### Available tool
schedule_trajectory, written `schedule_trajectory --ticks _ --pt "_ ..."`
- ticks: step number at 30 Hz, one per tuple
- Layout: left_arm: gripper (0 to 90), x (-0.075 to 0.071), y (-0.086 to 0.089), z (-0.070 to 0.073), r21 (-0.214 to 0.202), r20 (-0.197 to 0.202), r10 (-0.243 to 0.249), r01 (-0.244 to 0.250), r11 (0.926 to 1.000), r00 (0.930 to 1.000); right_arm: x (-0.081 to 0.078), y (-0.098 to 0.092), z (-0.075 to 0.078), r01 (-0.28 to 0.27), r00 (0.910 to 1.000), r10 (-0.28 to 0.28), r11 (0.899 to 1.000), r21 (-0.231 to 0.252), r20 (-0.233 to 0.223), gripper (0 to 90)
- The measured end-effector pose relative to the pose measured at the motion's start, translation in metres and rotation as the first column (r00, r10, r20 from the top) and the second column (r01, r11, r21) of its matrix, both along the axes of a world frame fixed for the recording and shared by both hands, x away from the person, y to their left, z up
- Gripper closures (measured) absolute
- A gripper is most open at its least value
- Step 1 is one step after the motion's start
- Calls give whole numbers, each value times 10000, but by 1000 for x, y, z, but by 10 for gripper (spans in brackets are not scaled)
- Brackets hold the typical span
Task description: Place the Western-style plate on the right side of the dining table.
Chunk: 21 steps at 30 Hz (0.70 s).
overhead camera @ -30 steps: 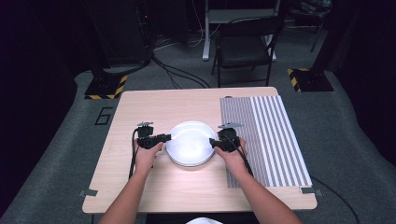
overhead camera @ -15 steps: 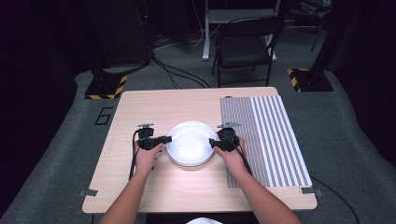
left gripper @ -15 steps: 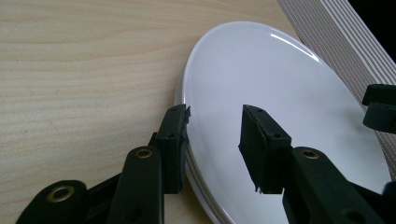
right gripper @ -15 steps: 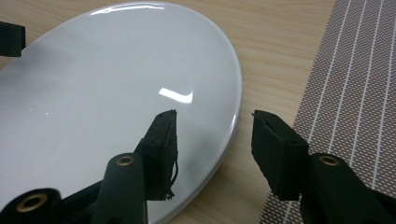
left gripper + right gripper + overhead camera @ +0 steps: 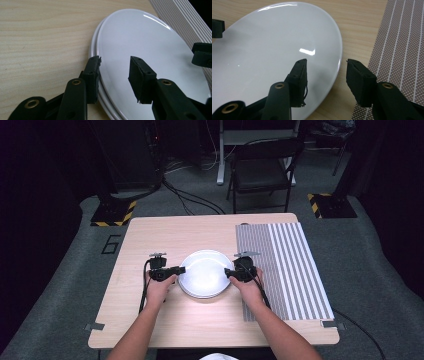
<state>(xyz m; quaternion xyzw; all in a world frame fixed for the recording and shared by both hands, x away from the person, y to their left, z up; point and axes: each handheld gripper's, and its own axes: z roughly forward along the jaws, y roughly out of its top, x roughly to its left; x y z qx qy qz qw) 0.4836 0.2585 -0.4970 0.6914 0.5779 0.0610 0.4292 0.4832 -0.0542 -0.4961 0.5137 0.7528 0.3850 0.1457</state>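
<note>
**Two hand-held tongs flank a white plate**

Nearest us, the left gripper (image 5: pixel 115 62) has its jaws pressed onto the near rim of the white plate (image 5: pixel 150 55), one jaw at the rim's edge, one over its face. A second plate (image 5: pixel 94 47) lies beneath. The right gripper (image 5: pixel 327 63) stands spread: one jaw over the plate, the other clear of the rim. The plate sits between both tongs, equally near each (round, so no long axis). Beyond the right tongs lies a striped mat (image 5: pixel 285 270). A floor marking (image 5: pixel 111 244) reads "6".

You're seeing glossy white round plates (image 5: pixel 204 273) lying stacked at frame centre, top one sitting slightly offset, rims showing beneath.
</note>
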Motion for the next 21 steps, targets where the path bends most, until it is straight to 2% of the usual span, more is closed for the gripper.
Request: schedule_trajectory --ticks 2,3,5,13,21 --pt "606 0 0 0 11 23 3 -3 10000 10000 1 0 -2 75 9999 -74 9999 91 -101 522" --pt "608 0 0 0 -23 22 5 -5 10000 10000 2 0 -3 -27 9993 39 9995 321 -363 519" --pt "608 0 0 -1 -40 31 5 -5 10000 10000 3 0 -6 -32 9987 59 9986 519 -514 522" --pt "605 -1 0 -1 58 105 6 -6 10000 9999 4 5 -12 73 9972 -35 9987 512 -742 519" --pt "603 -1 -1 -1 38 121 111 -112 9999 9999 4 6 -12 162 9973 -122 9984 542 -727 521"
